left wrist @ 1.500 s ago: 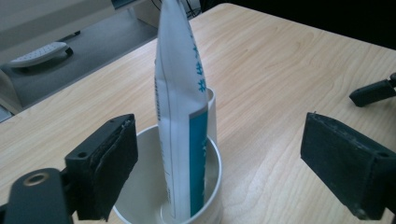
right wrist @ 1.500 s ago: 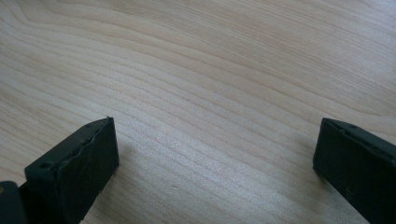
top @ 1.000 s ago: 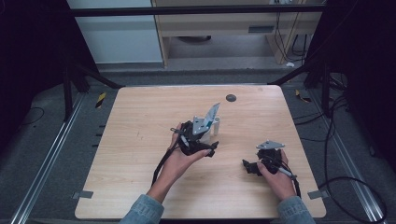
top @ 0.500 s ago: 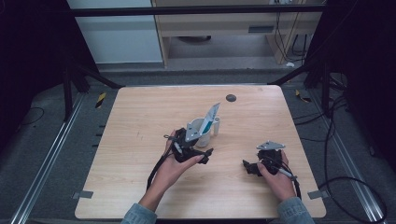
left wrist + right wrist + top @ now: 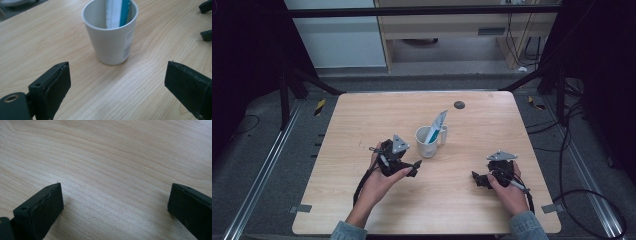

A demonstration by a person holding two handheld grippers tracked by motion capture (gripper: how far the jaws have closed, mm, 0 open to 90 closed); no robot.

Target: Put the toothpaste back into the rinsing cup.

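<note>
My left tool (image 5: 117, 82) gapes wide just short of the white cup (image 5: 111, 35), a blue-white packet (image 5: 117, 12) inside; overhead, the cup's handle (image 5: 443, 134) appears. My right tool (image 5: 115, 205), also wide, faces bare desk (image 5: 112, 157).

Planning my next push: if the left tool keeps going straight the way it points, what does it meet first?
Most likely the white cup, standing dead ahead between the open jaws of the left tool, with a toothpaste tube inside. Only bare table lies before it, though depth is uncertain.
</note>
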